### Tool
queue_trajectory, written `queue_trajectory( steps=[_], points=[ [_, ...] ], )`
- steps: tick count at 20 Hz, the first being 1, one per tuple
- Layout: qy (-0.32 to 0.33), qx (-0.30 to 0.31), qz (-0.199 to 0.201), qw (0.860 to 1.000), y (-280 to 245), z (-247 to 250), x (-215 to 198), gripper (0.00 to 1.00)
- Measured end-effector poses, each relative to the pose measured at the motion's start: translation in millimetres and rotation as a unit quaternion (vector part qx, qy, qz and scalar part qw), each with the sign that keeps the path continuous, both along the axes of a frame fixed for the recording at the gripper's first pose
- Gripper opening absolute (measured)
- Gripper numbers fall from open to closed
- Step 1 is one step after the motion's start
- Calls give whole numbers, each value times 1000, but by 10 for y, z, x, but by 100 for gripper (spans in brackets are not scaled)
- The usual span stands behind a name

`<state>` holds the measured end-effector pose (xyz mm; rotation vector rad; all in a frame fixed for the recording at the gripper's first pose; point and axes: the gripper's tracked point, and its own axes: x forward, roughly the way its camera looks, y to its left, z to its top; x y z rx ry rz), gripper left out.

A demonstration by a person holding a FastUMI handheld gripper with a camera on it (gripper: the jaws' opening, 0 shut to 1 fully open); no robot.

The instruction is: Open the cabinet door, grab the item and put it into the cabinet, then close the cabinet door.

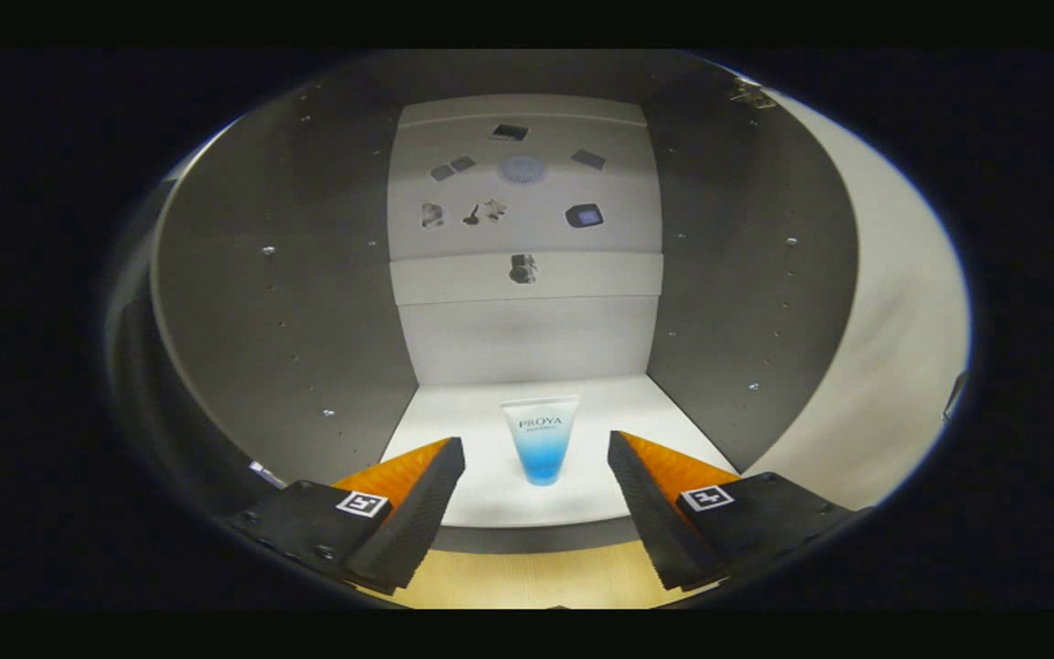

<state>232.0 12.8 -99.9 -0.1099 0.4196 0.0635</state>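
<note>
Blue-and-white plastic tube point(541, 441) is being left standing on the white cabinet floor point(490, 499), the claw point(536, 476) is gaping wide and empty, and closing the pale door point(893, 348) is judged next.

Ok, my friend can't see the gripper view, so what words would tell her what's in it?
A small tube stands upright on the white cabinet floor, between and just beyond the open gripper fingers, touching neither. The cabinet door hangs open on the right.

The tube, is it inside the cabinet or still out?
Inside: the tube stands on the cabinet floor, beyond the open claw, untouched.
</note>
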Motion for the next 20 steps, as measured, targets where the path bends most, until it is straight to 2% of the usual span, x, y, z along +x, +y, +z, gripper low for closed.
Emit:
queue_trajectory(
  steps=[3, 11, 20],
  points=[
    [-20, 7, -4, 1000, 30, 25, -485, 100],
    [-79, -27, -33, 996, -142, 114, -1809, 99],
    [-108, -15, -41, 993, -910, 357, -2977, 98]
  ],
)
